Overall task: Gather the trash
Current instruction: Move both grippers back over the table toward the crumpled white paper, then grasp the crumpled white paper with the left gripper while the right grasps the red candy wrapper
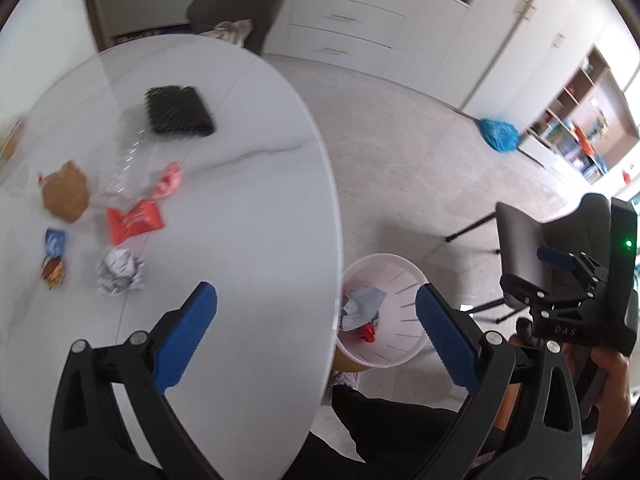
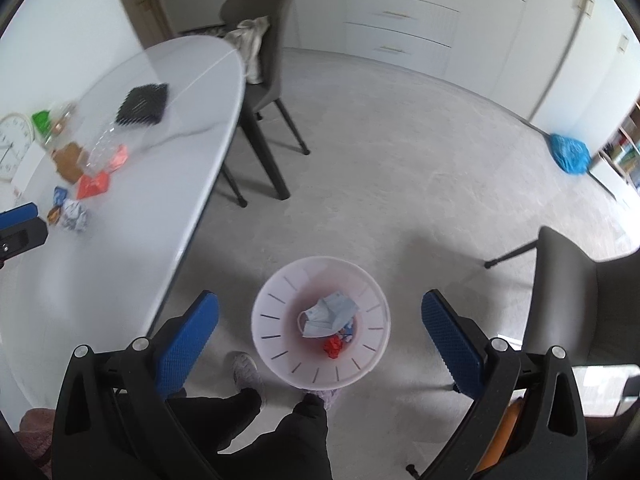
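Trash lies on the white table (image 1: 240, 208): a crumpled paper ball (image 1: 119, 271), a red wrapper (image 1: 134, 221), a pink wrapper (image 1: 168, 180), a brown paper piece (image 1: 65, 191), a blue wrapper (image 1: 55, 240), an orange wrapper (image 1: 54, 272) and a clear plastic bottle (image 1: 124, 160). My left gripper (image 1: 316, 332) is open and empty over the table's near edge. My right gripper (image 2: 320, 332) is open and empty above the pink bin (image 2: 276, 292), which holds a blue face mask (image 2: 326, 314) and a red scrap (image 2: 332, 347). The bin (image 1: 404, 280) stands on the floor beside the table.
A black mesh pad (image 1: 178, 110) lies farther back on the table. Grey chairs stand at the table's far end (image 2: 260, 40) and at the right (image 2: 580, 300). A blue bag (image 2: 568, 152) lies on the floor. The person's legs (image 2: 288, 432) are below the bin.
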A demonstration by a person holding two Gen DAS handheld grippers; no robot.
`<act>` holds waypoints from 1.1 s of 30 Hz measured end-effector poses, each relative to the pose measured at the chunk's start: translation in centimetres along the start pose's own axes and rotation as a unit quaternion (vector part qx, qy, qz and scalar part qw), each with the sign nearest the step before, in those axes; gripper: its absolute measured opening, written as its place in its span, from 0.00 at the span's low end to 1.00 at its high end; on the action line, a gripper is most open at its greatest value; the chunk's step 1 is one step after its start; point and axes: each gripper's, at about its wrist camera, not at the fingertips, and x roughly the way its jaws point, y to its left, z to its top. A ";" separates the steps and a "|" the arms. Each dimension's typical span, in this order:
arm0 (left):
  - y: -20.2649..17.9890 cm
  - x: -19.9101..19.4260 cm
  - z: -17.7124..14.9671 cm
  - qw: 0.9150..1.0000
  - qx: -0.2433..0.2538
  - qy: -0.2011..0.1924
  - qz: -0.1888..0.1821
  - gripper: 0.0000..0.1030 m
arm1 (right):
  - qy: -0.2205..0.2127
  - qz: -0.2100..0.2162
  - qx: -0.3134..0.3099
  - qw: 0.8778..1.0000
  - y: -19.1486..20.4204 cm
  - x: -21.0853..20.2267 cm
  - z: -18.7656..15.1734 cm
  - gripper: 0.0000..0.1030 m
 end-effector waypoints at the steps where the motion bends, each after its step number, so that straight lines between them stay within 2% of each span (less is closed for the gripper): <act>1: 0.8 -0.1 -0.3 1.000 -0.010 -0.001 0.005 0.93 | 0.001 0.003 -0.007 1.000 0.6 0.1 0.1 0.98; 8: 6.7 -0.7 -2.2 0.995 -0.069 -0.008 0.065 0.93 | 0.005 0.036 -0.068 0.997 6.7 1.0 1.9 0.98; 11: 10.1 -0.6 -2.8 0.990 -0.112 -0.004 0.091 0.93 | 0.005 0.050 -0.100 0.994 9.8 1.5 2.9 0.98; 17: 15.8 0.4 -3.3 0.976 -0.191 -0.006 0.109 0.93 | 0.006 0.082 -0.141 0.987 15.3 3.1 4.8 0.98; 21: 18.1 2.9 -2.6 0.967 -0.212 0.001 0.142 0.93 | 0.007 0.098 -0.157 0.983 18.1 4.2 6.0 0.98; 25: 20.2 6.0 -2.1 0.957 -0.254 0.026 0.136 0.93 | 0.017 0.106 -0.174 0.979 20.0 5.3 6.9 0.98; 28: 20.6 7.6 -1.6 0.947 -0.281 0.027 0.151 0.93 | 0.025 0.112 -0.183 0.976 20.9 6.0 7.5 0.98; 33: 20.5 10.0 -0.8 0.941 -0.298 0.044 0.157 0.93 | 0.037 0.114 -0.206 0.971 21.7 7.3 8.4 0.98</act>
